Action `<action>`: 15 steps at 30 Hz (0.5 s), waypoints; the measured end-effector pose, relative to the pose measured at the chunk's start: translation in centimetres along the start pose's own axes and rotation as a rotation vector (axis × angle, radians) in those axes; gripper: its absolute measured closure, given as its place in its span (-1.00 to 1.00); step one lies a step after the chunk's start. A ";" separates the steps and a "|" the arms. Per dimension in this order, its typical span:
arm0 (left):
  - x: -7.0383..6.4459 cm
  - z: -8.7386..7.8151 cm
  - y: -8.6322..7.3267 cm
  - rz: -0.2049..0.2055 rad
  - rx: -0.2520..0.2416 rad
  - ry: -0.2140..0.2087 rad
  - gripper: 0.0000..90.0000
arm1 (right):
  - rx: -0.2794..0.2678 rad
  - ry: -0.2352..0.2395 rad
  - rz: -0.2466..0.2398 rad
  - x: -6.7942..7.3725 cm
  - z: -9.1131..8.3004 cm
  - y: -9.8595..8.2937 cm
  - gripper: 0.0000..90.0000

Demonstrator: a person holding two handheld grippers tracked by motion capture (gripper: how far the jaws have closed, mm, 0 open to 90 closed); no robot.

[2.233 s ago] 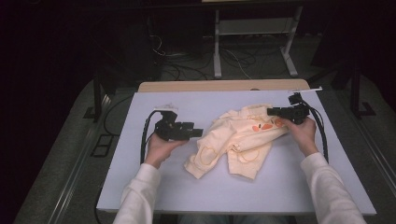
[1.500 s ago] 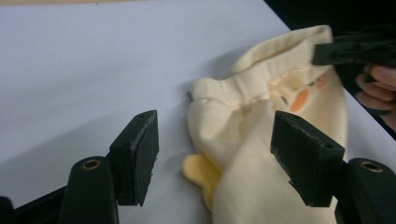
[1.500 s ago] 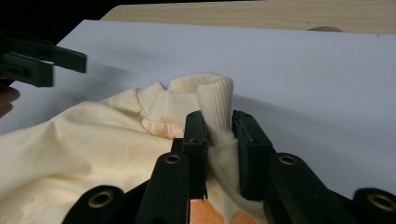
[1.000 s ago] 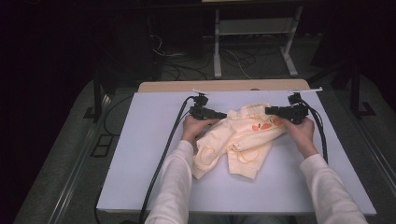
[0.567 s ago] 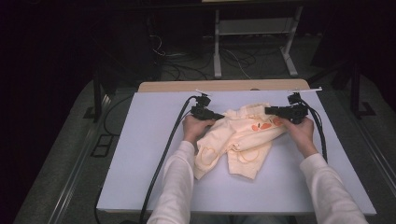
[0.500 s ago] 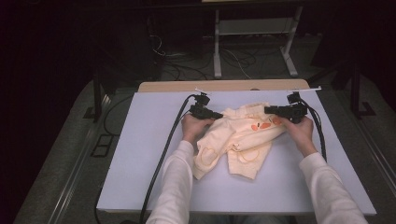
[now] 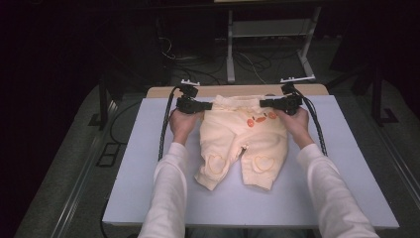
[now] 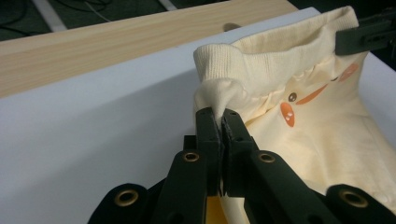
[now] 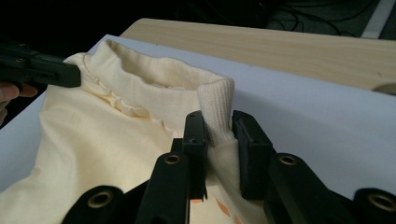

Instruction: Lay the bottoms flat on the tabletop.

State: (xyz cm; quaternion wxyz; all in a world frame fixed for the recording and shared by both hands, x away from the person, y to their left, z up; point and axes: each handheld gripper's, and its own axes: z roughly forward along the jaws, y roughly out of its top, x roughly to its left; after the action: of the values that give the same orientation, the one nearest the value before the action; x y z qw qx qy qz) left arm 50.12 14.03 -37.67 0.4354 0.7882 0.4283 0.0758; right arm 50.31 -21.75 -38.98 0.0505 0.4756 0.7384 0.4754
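Observation:
A pair of small cream trousers (image 7: 242, 141) with orange prints and heart knee patches lies spread flat on the white table top (image 7: 148, 148), waistband far, legs toward me. My left gripper (image 7: 209, 105) is shut on the waistband's left corner (image 8: 219, 95). My right gripper (image 7: 262, 103) is shut on the ribbed right corner (image 9: 215, 109). In the left gripper view my gripper (image 8: 220, 119) pinches a fold of cloth, and the other gripper (image 8: 364, 35) shows at the far corner. In the right gripper view my gripper (image 9: 217, 128) squeezes the rib, with the left gripper (image 9: 37, 70) opposite.
A bare wooden strip (image 7: 233, 90) runs along the table's far edge. Black cables (image 7: 166, 124) trail from both grippers down the table's sides. A metal stand (image 7: 267, 39) and loose wires sit on the dark floor beyond.
The left gripper moved right from the table's left part and took hold of the waistband. Both grippers pulled apart and away, and the crumpled trousers now lie spread flat.

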 end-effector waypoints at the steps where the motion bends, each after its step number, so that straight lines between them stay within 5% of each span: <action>1: 0.2 -0.2 0.0 0.001 -0.001 0.011 0.92 | 0.005 -0.001 -0.005 0.3 0.4 0.5 0.67; 15: 1.3 0.0 1.1 0.010 -0.029 0.076 0.92 | 0.005 -0.020 -0.014 0.3 2.3 2.6 0.67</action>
State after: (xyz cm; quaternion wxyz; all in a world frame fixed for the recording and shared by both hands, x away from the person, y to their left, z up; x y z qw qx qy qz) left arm 51.55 14.73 -37.16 0.4298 0.7806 0.4393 0.1139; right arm 53.02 -19.80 -38.14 0.0600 0.4752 0.7422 0.4687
